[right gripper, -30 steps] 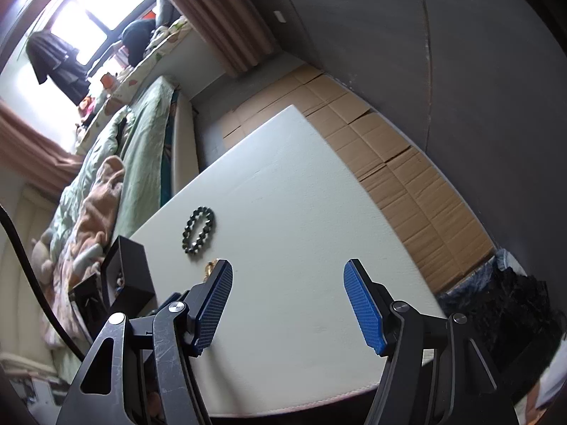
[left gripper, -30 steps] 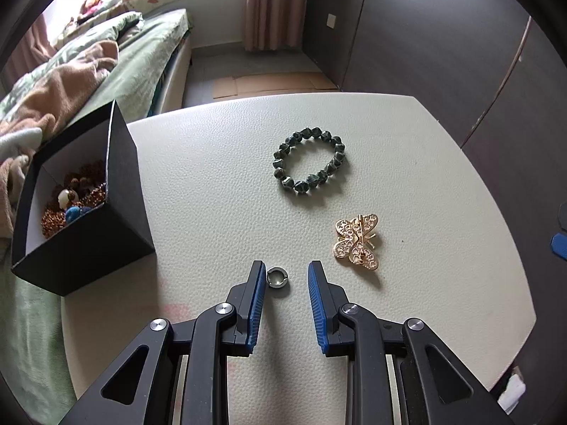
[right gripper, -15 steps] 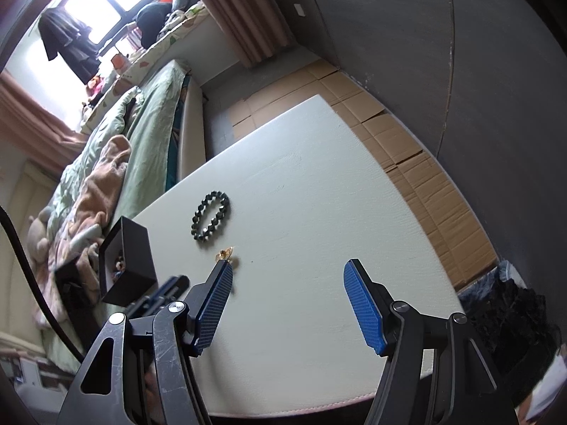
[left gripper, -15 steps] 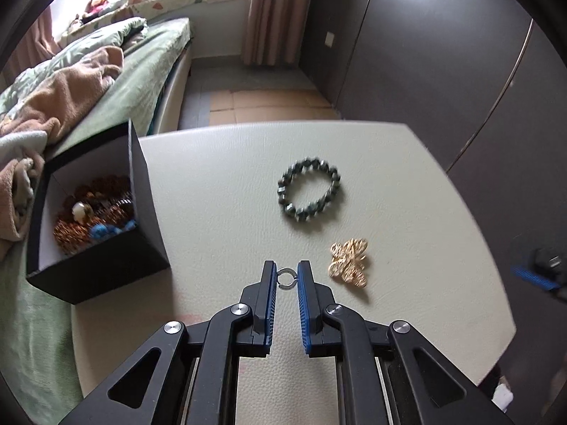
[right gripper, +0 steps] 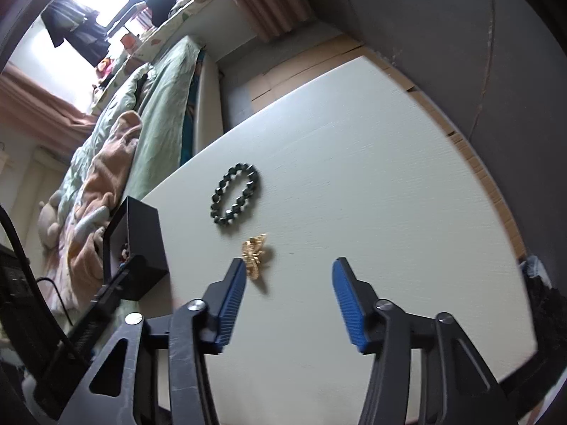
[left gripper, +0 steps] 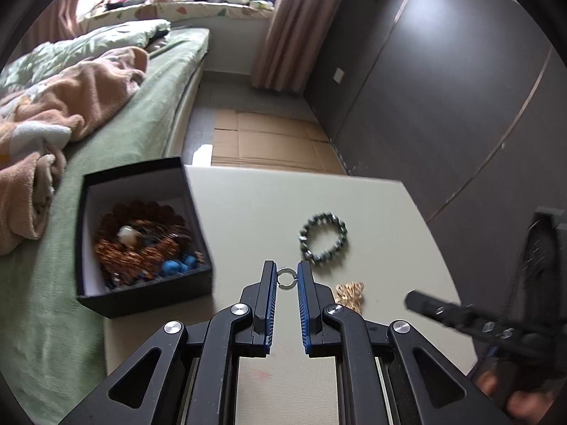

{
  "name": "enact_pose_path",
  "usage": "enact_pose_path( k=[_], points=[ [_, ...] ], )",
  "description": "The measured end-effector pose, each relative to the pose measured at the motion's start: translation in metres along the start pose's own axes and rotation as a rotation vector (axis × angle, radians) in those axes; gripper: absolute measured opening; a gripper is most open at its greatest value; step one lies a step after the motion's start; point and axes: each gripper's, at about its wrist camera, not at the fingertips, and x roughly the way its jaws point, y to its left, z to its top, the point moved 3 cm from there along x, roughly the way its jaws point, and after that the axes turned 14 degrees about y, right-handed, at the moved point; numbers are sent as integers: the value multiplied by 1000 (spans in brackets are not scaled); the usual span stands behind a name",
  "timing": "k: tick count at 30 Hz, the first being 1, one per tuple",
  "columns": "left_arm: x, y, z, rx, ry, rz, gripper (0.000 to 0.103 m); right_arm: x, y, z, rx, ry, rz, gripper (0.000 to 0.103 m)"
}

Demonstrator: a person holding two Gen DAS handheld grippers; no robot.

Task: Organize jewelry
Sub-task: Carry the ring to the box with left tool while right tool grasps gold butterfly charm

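Note:
My left gripper [left gripper: 286,276] is shut on a small silver ring [left gripper: 286,278] and holds it above the pale table [left gripper: 372,205], just right of the open black jewelry box [left gripper: 106,304] with beads and chains inside. A dark green bead bracelet [left gripper: 323,239] and a gold butterfly brooch [left gripper: 351,295] lie on the table to the right. My right gripper [right gripper: 288,272] is open and empty above the table, its left finger close beside the brooch [right gripper: 254,254]. The bracelet [right gripper: 235,199] and the box [right gripper: 141,248] also show in the right wrist view.
A bed [left gripper: 106,106] with green cover and a brown blanket adjoins the table's left side. Dark wardrobe doors [left gripper: 443,88] stand at the right. Cardboard sheets [left gripper: 265,141] cover the floor beyond the table. The right gripper's body [left gripper: 496,318] is at the table's right edge.
My left gripper closed on the ring and lifted it, rising and turning toward the box. My right gripper moved down and forward toward the brooch.

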Motion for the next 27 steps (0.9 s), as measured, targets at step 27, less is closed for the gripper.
enact_pose_path(
  k=[27],
  points=[
    [-38,89,25,-215,-89,-71,13,63,49,19,-119,49,-119,16]
  ],
)
